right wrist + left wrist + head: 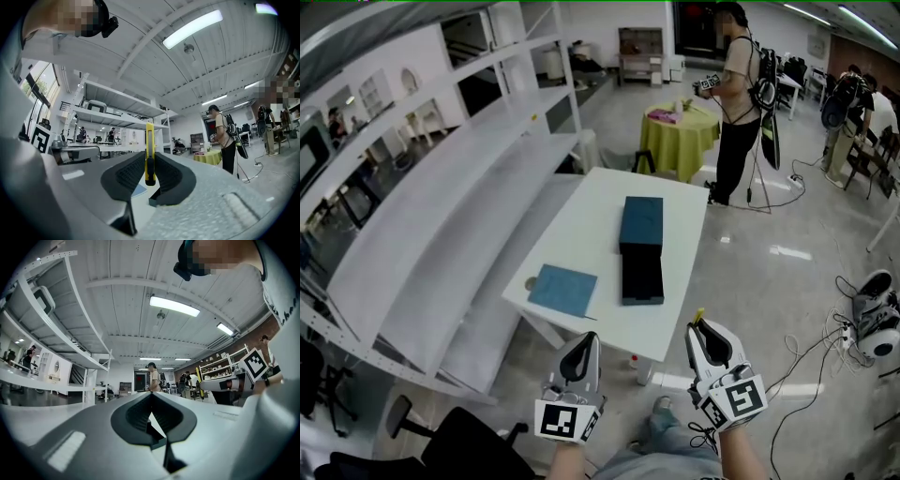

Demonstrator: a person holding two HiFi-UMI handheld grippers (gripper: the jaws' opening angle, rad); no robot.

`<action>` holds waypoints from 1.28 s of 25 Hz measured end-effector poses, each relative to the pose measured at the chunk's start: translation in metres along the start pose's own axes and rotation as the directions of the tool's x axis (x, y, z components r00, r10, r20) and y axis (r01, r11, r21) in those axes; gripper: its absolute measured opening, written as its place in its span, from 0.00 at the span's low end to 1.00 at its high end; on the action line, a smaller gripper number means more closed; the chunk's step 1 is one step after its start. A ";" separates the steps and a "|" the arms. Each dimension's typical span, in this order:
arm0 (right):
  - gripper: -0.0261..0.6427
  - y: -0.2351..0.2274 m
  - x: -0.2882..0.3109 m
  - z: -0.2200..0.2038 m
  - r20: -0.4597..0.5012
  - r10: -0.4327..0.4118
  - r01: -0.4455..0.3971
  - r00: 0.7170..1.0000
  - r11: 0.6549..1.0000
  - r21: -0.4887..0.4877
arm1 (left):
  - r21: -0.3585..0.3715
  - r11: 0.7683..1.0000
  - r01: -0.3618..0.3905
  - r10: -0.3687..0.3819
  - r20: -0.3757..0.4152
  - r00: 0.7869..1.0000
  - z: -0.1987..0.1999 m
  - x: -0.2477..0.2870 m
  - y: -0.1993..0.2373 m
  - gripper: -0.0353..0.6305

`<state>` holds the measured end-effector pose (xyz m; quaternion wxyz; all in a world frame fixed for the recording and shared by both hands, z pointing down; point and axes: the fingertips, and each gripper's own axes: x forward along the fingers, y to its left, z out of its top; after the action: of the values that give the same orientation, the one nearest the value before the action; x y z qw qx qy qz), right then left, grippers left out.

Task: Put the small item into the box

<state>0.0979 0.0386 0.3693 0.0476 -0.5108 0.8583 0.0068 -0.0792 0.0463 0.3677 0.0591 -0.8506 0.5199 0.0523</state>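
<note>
We stand back from a white table (pixel 581 234), holding both grippers low and well short of it. Our right gripper (pixel 700 328) is clamped on the small item (pixel 149 154), a thin yellow strip standing upright between the jaws, its tip poking out above them. Our left gripper (pixel 584 339) has its jaws pressed together with nothing between them.

On the table lies the box (pixel 642 248), a dark teal part with a black tray part open towards us. A blue sheet (pixel 563 290) lies apart to its left.

We judge this the carrying step: the item is picked up but not yet delivered. Next we must reach forward over the black tray, lower the strip in and part the jaws.

No brand or writing is legible; only square black-and-white markers show on the grippers.
</note>
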 end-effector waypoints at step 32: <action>0.14 -0.090 0.136 -0.010 -0.053 0.236 -0.231 0.970 0.969 0.085 | 0.043 0.988 -0.147 0.147 0.006 0.989 -0.003 0.134 0.027 0.07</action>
<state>0.1119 -0.1246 0.3708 0.0395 -0.4040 0.9131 -0.0372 -0.0426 -0.0839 0.3495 0.0741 -0.8085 0.5820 0.0464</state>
